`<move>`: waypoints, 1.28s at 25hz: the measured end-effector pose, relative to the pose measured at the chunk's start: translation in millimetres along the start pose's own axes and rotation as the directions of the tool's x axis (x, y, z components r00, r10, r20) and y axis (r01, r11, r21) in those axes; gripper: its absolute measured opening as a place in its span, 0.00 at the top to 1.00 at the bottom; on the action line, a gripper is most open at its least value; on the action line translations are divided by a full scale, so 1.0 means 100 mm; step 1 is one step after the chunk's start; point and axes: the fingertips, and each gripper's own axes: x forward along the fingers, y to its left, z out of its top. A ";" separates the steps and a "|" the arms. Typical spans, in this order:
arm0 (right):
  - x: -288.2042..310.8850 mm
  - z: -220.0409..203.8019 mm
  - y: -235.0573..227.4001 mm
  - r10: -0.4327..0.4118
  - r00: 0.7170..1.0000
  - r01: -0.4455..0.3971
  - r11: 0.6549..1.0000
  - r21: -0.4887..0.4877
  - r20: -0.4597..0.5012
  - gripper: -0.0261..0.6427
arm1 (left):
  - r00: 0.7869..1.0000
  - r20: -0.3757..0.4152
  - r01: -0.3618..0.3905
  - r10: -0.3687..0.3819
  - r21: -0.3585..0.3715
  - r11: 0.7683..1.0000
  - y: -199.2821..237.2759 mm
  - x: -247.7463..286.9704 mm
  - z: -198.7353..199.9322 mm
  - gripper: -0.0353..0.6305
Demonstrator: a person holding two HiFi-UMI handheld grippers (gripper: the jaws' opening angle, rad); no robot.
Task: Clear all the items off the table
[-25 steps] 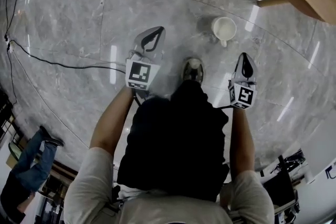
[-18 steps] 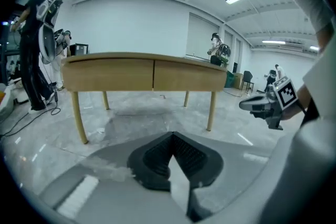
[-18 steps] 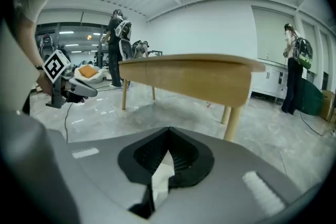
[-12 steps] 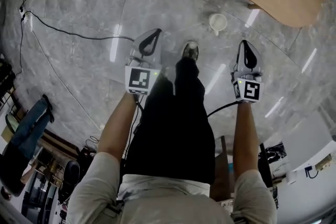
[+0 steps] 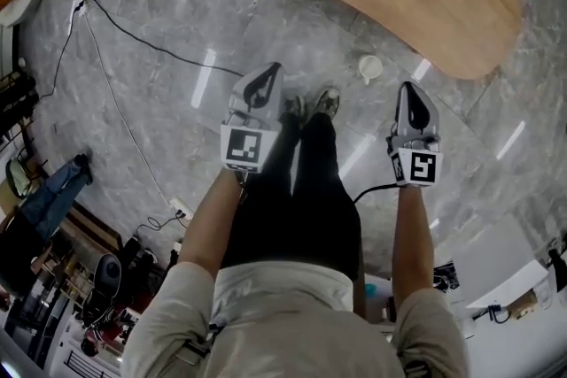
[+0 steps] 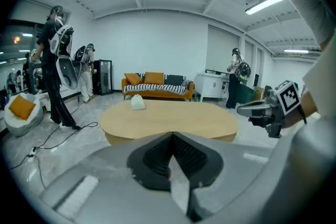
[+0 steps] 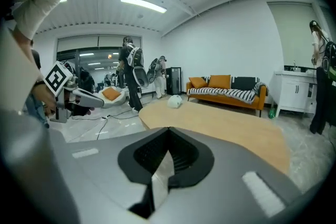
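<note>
**Tool state.** Both tools are standing closed and empty. The left tool (image 6: 171, 135) is showing its two jaws meeting tip to tip with nothing between them. The right tool (image 7: 168, 129) is showing the same (pads together, no load). Both are pointing forward and slightly down toward the bench (image 6: 173, 118), side by side and well apart.

**Position of the task item.** The bench is lying ahead of both tools, with open floor (image 5: 177, 31) between the tool tips and its near edge – neither tool is over it yet. One item is showing on it: a small white item (image 6: 137, 103), soft-looking, sitting at the far part of the top.
- From the left tool, it is lying far ahead and to the left of the jaw line.
- From the right tool, it is lying far ahead, almost straight along the jaw line.
- Its outline is looking rounded, and no long axis is showing at this range.

**Judgement.** The item is appearing about equally far from both tools, so neither is clearly nearer. The right tool is aiming at it, while the left would need a turn to its left. Either tool would need to open before closing on the item.

**Note.** A white cup (image 5: 369, 67) is standing on the floor ahead and a little left of the right tool, near the bench's edge – off the bench.
</note>
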 end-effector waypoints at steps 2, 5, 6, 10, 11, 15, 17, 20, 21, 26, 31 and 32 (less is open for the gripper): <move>0.08 0.29 0.13 0.016 1.000 -0.016 1.000 0.001 0.019 0.95 | 0.999 0.015 -0.035 0.035 -0.032 0.999 0.15 -0.15 0.22 0.92; 0.26 0.68 0.34 0.043 0.998 -0.043 0.999 0.003 0.039 0.95 | 0.997 0.036 -0.067 0.069 -0.050 0.997 0.38 -0.34 0.48 0.92; 0.33 0.79 0.41 0.052 0.998 -0.052 0.999 0.003 0.045 0.95 | 0.996 0.042 -0.073 0.075 -0.049 0.996 0.45 -0.40 0.54 0.92; 0.63 1.26 0.71 0.066 0.995 -0.066 0.998 0.000 0.077 0.95 | 0.993 0.073 -0.092 0.097 -0.070 0.993 0.82 -0.58 0.76 0.92; 0.71 1.40 0.80 0.069 0.994 -0.069 0.998 -0.003 0.084 0.95 | 0.991 0.083 -0.095 0.101 -0.079 0.992 0.94 -0.64 0.84 0.91; 1.04 2.03 1.25 0.084 0.990 -0.084 0.996 -0.008 0.113 0.95 | 0.986 0.131 -0.096 0.107 -0.091 0.991 1.41 -0.84 1.22 0.92; 1.22 2.32 1.48 0.096 0.988 -0.096 0.995 -0.008 0.120 0.95 | 0.981 0.160 -0.098 0.113 -0.094 0.991 1.64 -0.90 1.41 0.92; 1.49 2.67 1.81 0.106 0.988 -0.103 0.994 -0.027 0.117 0.95 | 0.976 0.192 -0.085 0.100 -0.084 0.993 1.93 -0.95 1.67 0.92; 1.57 2.77 1.92 0.108 0.987 -0.105 0.994 -0.033 0.115 0.95 | 0.976 0.199 -0.075 0.088 -0.072 0.995 2.01 -0.96 1.75 0.92; 1.98 3.15 2.21 0.095 0.990 -0.089 0.994 -0.063 0.099 0.95 | 0.970 0.239 -0.042 0.049 -0.034 0.999 2.32 -0.90 2.12 0.92; 2.36 3.30 2.17 0.055 0.997 -0.049 0.994 -0.093 0.056 0.95 | 0.969 0.244 -0.031 0.043 -0.053 0.998 2.60 -0.76 2.29 0.92; 2.44 3.31 2.12 0.045 0.998 -0.041 0.995 -0.088 0.050 0.95 | 0.969 0.242 -0.029 0.042 -0.055 0.998 2.65 -0.70 2.32 0.92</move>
